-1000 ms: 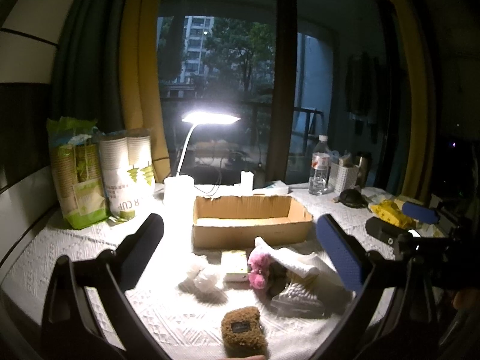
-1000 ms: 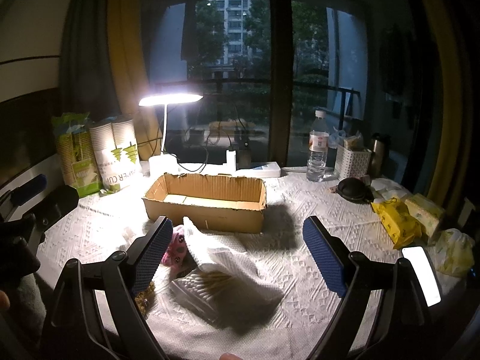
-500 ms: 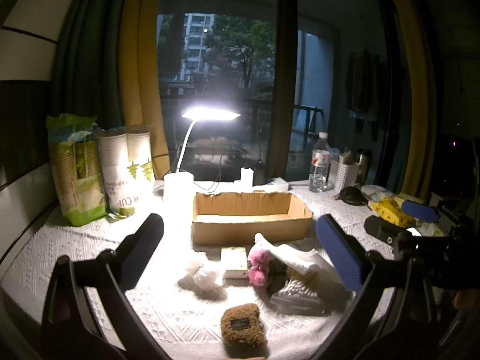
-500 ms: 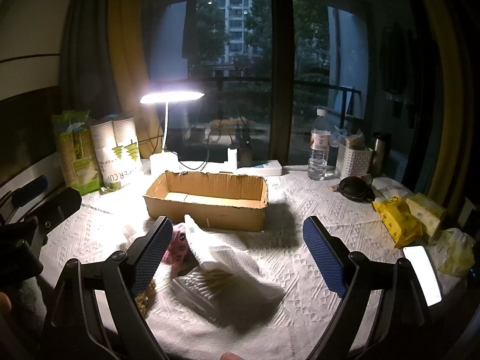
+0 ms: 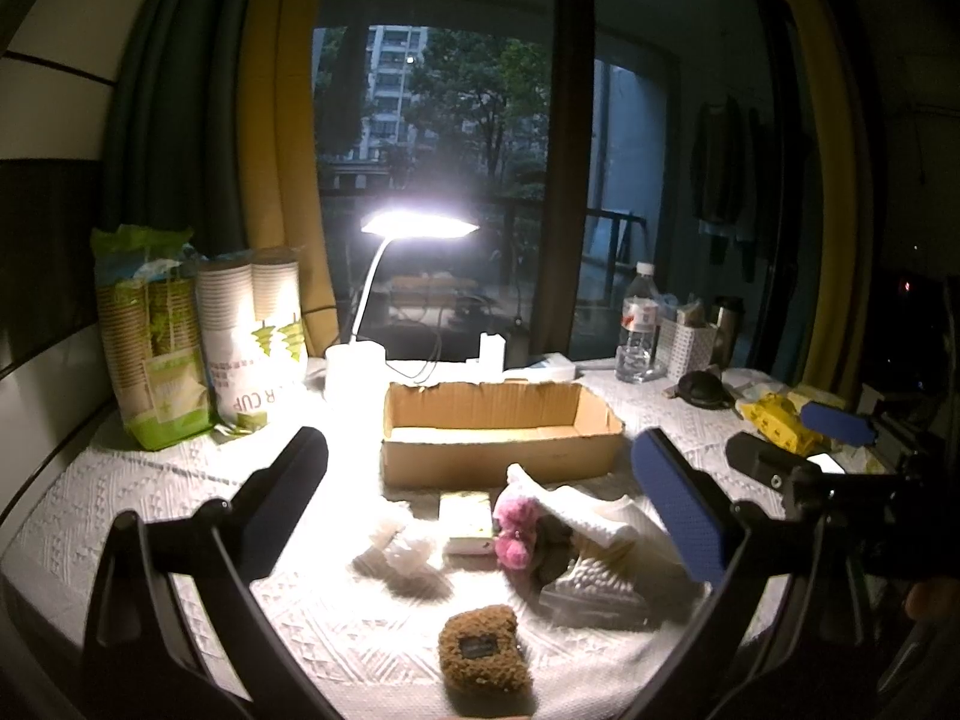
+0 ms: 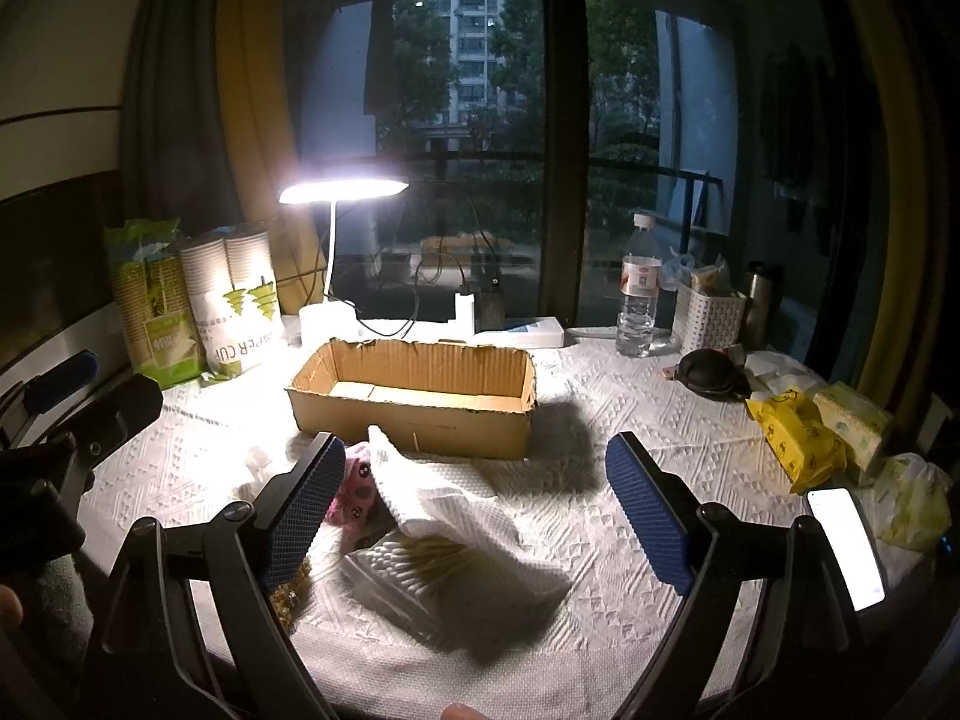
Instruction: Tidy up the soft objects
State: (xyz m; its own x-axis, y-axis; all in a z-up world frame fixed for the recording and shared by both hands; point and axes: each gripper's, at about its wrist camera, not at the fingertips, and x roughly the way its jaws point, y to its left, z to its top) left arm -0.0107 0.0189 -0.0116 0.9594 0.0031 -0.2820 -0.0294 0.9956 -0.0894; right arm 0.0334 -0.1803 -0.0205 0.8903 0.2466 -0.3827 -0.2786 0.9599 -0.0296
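An empty open cardboard box [image 5: 501, 432] [image 6: 414, 402] stands mid-table. In front of it lie a brown fuzzy pouch [image 5: 483, 657], a pink plush toy [image 5: 516, 531] [image 6: 354, 492], a white crumpled piece [image 5: 402, 543], a small pale packet [image 5: 465, 522], a white cloth [image 5: 576, 513] [image 6: 444, 492] and a clear bag of cotton swabs [image 5: 591, 591] [image 6: 408, 570]. My left gripper [image 5: 474, 504] is open and empty, held above these items. My right gripper [image 6: 474, 522] is open and empty over the cloth and bag.
A lit desk lamp [image 5: 414, 228], paper-cup packs [image 5: 252, 336], a water bottle [image 6: 639, 306], a white basket [image 6: 708, 318], yellow packets [image 6: 798, 438] and a phone [image 6: 846, 546] sit around the white-clothed table [image 6: 600, 420]. A window is behind.
Both grippers have risen and pulled back slightly, so the table items sit a little lower in view. Nothing was grasped or moved.
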